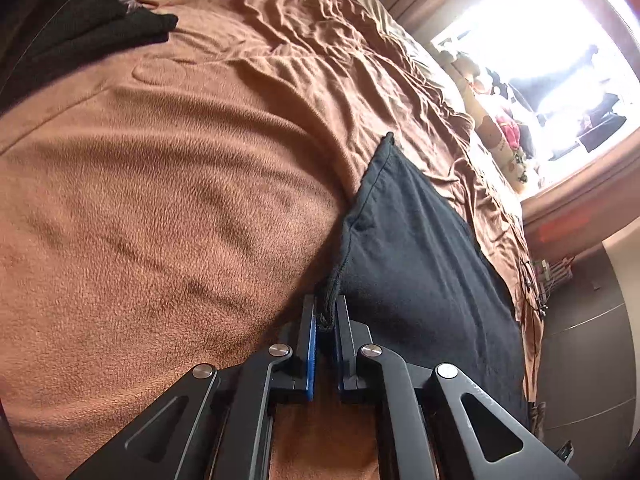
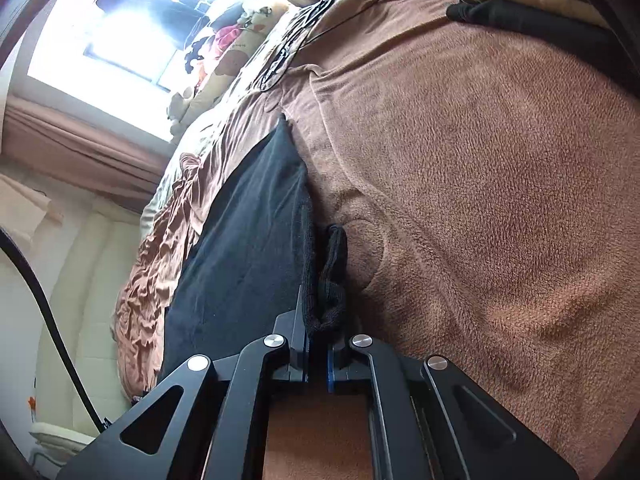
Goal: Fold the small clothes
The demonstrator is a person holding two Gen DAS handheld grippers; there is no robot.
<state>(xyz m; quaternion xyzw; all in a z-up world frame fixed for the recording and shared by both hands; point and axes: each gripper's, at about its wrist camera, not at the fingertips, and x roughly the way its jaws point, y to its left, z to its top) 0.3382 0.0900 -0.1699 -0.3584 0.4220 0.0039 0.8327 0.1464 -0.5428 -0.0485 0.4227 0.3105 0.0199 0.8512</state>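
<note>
- Cloth first: the dark garment [image 1: 416, 248] you are folding lies on the bed, spread over the brown fleece blanket [image 1: 160, 200], with one long side running toward the bright window [image 1: 540, 60].
- Your left gripper [image 1: 326, 316] is clenched on the garment's near edge — a bunched strip of black fabric sits pinched between its blue pads, and the cloth rises from the blanket up to the jaws.
- Your right gripper [image 2: 320, 320] is likewise clamped on the garment [image 2: 248, 232]; a knitted black hem is gathered between its fingers and a small fold of it bulges out just past the tips.
- In both wrist views the jaws stand nearly together, with only fabric in the gap.
- Another dark garment [image 1: 92, 36] lies near the far corner of the blanket, well apart from the one you hold.
- A rumpled brown sheet [image 1: 340, 40] covers the far part of the bed, and soft toys [image 2: 224, 40] sit by the window.
</note>
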